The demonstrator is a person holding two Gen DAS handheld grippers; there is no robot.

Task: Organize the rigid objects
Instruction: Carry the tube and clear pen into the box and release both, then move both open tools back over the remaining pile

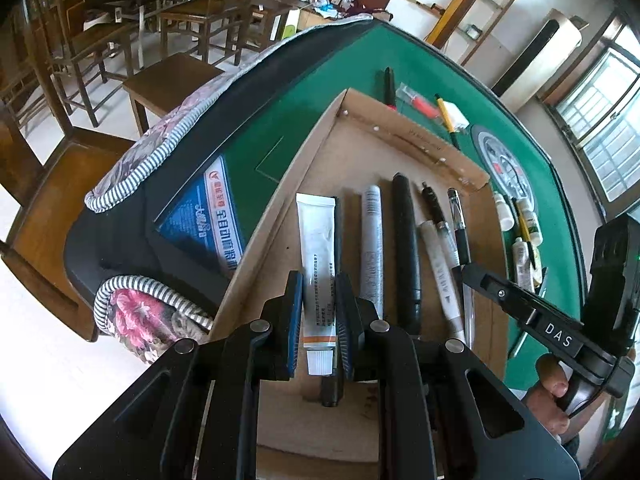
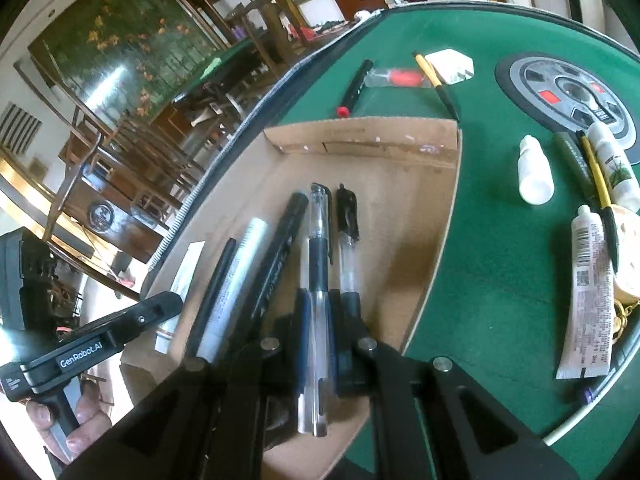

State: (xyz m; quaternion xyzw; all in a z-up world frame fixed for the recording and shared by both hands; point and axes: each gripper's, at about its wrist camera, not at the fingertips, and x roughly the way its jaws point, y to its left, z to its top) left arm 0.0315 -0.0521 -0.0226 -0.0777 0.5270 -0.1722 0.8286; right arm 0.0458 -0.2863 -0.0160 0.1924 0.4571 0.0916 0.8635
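Left claw (image 1: 319, 320): black two-finger gripper with blue pads, clamped on a white ointment tube (image 1: 318, 264); the tube's ribbed cap points back toward the camera, its crimped end away.
Right claw (image 2: 320, 332): black two-finger gripper, jaws closed on a clear gel pen with a black grip (image 2: 319, 280); the pen runs lengthwise between the fingers, its butt end sticking out toward the camera.
Under both claws: shallow brown cardboard tray (image 1: 400, 148), lying on the green felt table (image 2: 480, 240).
Just right of the left claw: grey printed tube (image 1: 372, 248), thick black marker (image 1: 406, 248), white marker (image 1: 440, 276), all side by side in the tray.
Just right of the right claw: second clear pen with a black cap (image 2: 347, 236), beside the held pen.
Right of the right claw, off the tray: white dropper bottle (image 2: 534, 172), yellow-and-black pen (image 2: 598, 184), white printed tube (image 2: 588, 296).
Beyond the tray's far wall: black pen with a red tip (image 2: 354, 88), red-filled syringe (image 2: 400, 78), round grey dial panel (image 2: 568, 96).
Hands: a person's fingers (image 2: 84, 420) hold the left claw's handle.
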